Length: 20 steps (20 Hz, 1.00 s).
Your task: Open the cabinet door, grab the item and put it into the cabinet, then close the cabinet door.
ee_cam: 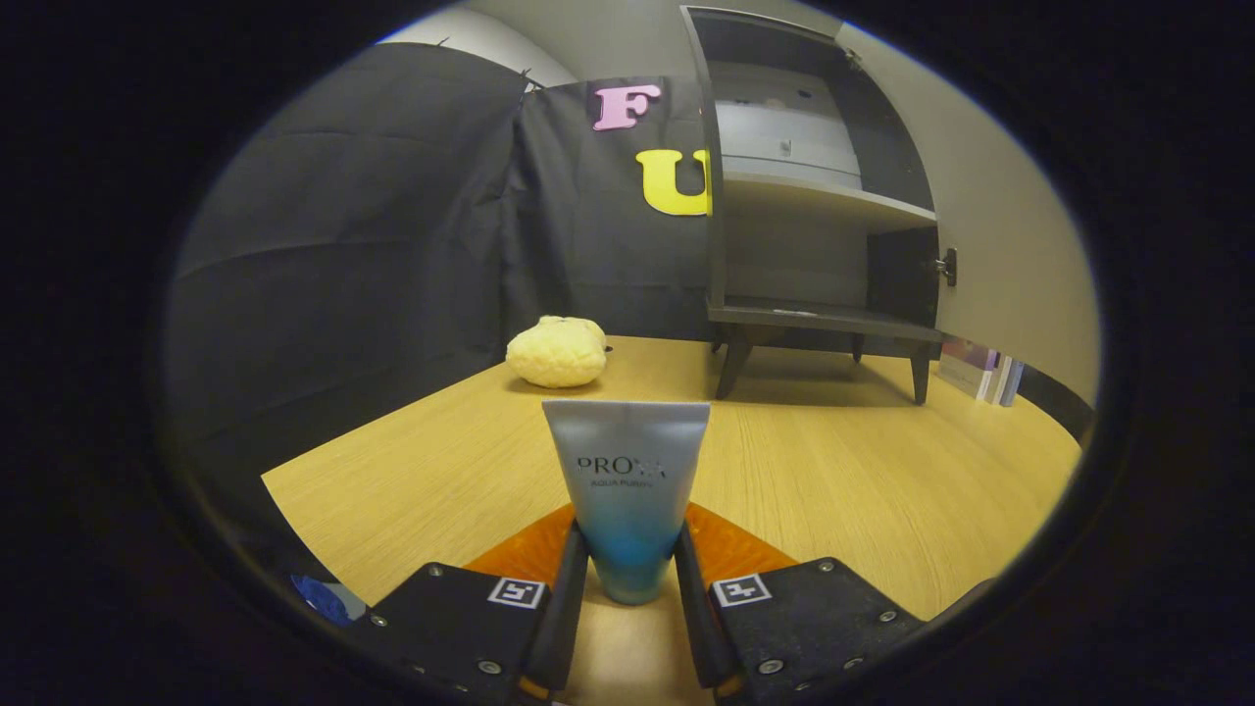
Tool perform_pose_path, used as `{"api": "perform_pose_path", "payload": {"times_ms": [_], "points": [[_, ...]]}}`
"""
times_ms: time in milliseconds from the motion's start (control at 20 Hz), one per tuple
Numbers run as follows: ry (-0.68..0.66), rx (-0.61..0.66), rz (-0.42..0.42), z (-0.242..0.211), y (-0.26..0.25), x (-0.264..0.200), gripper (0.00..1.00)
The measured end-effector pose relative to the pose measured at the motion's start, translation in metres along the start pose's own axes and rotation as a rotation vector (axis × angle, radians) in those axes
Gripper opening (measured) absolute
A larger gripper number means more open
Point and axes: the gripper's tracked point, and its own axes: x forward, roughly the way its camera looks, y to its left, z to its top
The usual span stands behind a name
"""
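A grey-to-blue squeeze tube [627, 490] stands upright between my fingers, cap end down, and both fingers press on its lower part. My gripper [630, 574] is shut on it, above the wooden table [853, 490]. Beyond the fingers to the right stands a small dark grey cabinet [814, 245] on short legs. Its door [990, 255] is swung open to the right, with a dark knob [947, 266] at its edge. Inside I see a middle shelf [828, 199] and a bare bottom shelf [824, 316].
A pale yellow plush toy [557, 351] lies on the table left of the cabinet, near the black cloth wall. Some books [980, 373] stand below the open door at the table's far right. An orange piece [726, 544] shows under the tube.
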Motion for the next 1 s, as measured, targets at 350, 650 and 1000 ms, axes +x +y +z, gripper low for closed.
{"api": "perform_pose_path", "payload": {"times_ms": [350, 650, 1000], "points": [[-0.029, 0.009, 0.004, 0.038, -0.016, -0.011, 0.48], [-0.037, 0.038, 0.010, 0.086, -0.026, -0.022, 0.48], [-0.126, -0.005, -0.046, 0.209, -0.071, -0.022, 0.47]]}}
